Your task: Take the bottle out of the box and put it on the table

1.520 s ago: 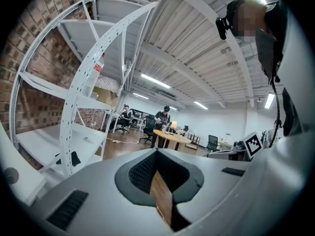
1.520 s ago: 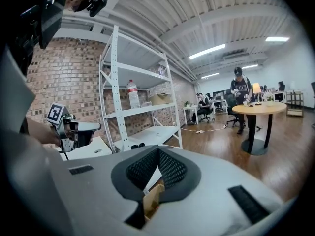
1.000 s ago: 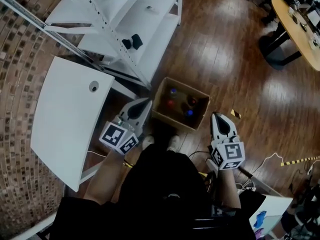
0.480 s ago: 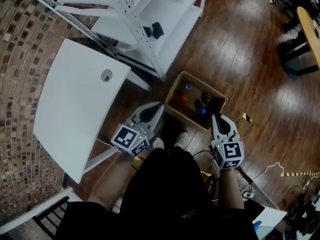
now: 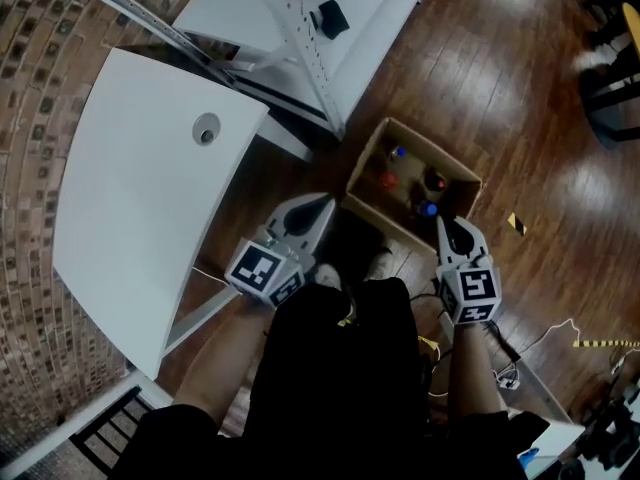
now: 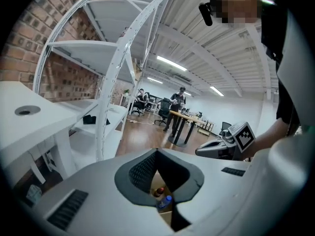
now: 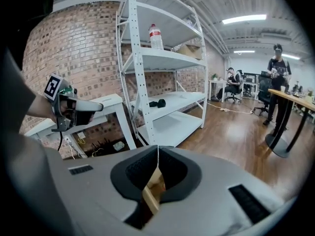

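Now, biggest on the scene is the white table (image 5: 130, 198), off to the person's left, its top bare but for a round grommet hole. Beyond it stands the white shelving rack (image 5: 292, 30), with a small dark object (image 5: 330, 16) on a low shelf. Right at the person's feet, on the wooden floor, sits the open cardboard box (image 5: 385, 218), and that's where every one of the task's bottles is: standing upright inside, none lifted out.

Either side of the box are the two claws. The left gripper (image 5: 325, 204) hangs just off the box's near-left corner, its jaws pinched together at the tips with nothing between them. The right gripper (image 5: 446, 224) sits over the box's near-right corner, clamped tight too, and empty.

From overhead the bottles show mostly as caps. There is a red-capped bottle (image 5: 386, 180), a dark-topped bottle (image 5: 435, 181) and two blue-capped bottles (image 5: 399, 152), one by the far wall and one nearer.

The left gripper view peeks under its jaws at a red cap and a blue one on a clear body. The right gripper view catches only the box's cardboard edge, but it alone shows a clear shelf bottle (image 7: 156, 37) high on the rack.
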{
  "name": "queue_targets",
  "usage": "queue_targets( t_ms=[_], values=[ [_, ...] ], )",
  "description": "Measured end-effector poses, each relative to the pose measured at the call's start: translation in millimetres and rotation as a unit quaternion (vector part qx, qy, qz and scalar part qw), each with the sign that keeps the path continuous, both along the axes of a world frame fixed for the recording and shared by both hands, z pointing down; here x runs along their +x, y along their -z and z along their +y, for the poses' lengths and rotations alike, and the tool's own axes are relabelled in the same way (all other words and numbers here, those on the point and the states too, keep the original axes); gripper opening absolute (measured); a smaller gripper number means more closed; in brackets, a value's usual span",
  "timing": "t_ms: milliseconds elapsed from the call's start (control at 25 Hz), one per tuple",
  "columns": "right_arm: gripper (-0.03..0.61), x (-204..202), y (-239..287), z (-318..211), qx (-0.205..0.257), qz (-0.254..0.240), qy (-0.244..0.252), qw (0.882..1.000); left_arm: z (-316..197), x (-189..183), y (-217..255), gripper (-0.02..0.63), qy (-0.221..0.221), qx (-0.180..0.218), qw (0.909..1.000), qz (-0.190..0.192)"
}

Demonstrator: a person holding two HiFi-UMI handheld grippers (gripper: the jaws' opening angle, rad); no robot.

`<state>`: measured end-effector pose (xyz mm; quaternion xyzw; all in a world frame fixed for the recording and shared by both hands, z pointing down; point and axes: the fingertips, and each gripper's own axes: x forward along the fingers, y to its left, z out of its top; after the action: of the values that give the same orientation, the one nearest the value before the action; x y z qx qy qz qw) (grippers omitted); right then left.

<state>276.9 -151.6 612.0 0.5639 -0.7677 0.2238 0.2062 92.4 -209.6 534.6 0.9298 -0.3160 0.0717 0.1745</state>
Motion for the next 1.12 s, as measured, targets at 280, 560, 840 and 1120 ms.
queue_targets(
  t_ms=[280,560,840,1120],
  values=[
    [0.008,23.5,-115.6,-29.3,0.021,0.023,-0.013,0.999,-40.1,26.1,-127.4,0.005,-0.032,0.031,0.9989,0.018],
    [0.069,34.7,-244.7,-69.6,0.074,0.009,0.018,0.997,-66.1,68.1,-269.1,0.005,-0.086,0.092,0.9915,0.033],
    [0.071,21.8,-301.8,-80.5,0.091,0.019,0.056,0.994,-72.9,85.2,-323.3,0.005,-0.096,0.113,0.9878,0.049],
    [0.109,7.3,-360.3,-86.5,0.019,0.002,0.090,0.996,-77.2,81.9,-343.1,0.005,-0.081,0.073,0.9919,0.064]
  ],
)
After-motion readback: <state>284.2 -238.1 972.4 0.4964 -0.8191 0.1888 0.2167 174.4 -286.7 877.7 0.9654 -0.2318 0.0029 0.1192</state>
